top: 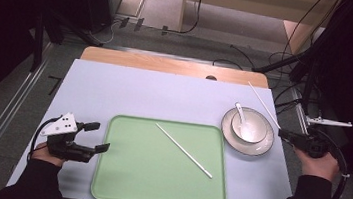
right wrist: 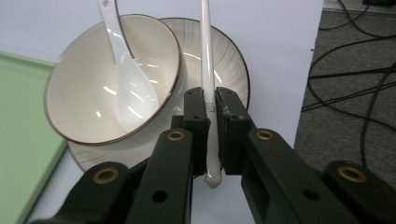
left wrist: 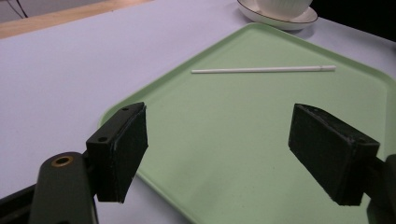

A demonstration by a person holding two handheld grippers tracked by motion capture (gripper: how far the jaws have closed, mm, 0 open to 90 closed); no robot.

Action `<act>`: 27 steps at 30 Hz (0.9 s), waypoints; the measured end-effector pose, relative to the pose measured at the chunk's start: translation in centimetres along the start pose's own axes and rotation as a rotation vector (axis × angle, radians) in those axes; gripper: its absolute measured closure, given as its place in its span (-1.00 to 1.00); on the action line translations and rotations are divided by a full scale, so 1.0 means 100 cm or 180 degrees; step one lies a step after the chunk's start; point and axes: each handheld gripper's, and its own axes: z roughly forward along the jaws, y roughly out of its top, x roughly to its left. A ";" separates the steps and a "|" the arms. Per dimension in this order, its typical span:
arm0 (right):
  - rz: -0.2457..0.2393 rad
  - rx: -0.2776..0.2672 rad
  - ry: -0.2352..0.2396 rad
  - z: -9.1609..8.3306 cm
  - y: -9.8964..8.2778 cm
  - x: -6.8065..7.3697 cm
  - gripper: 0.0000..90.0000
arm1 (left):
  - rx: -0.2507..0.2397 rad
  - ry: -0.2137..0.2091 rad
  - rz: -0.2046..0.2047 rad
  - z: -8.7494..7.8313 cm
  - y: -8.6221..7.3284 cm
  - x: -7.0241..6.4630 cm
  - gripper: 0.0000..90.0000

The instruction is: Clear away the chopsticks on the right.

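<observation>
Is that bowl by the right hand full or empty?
Empty of food: the bowl shows bare white inside, with a spoon resting in it.

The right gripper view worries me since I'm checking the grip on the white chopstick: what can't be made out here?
- White chopstick: far tip cut off by the right gripper view's top edge.
- White ceramic spoon: handle end cut off there too.
- Right gripper: pads too small in the high view.
- White ribbed bowl: upper part cut off by the left gripper view's top edge.
</observation>
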 end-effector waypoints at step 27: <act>-0.0288 -0.0061 0.0379 -0.026 0.009 0.058 0.89 | -0.0002 -0.0016 -0.0018 0.000 0.000 0.001 -0.56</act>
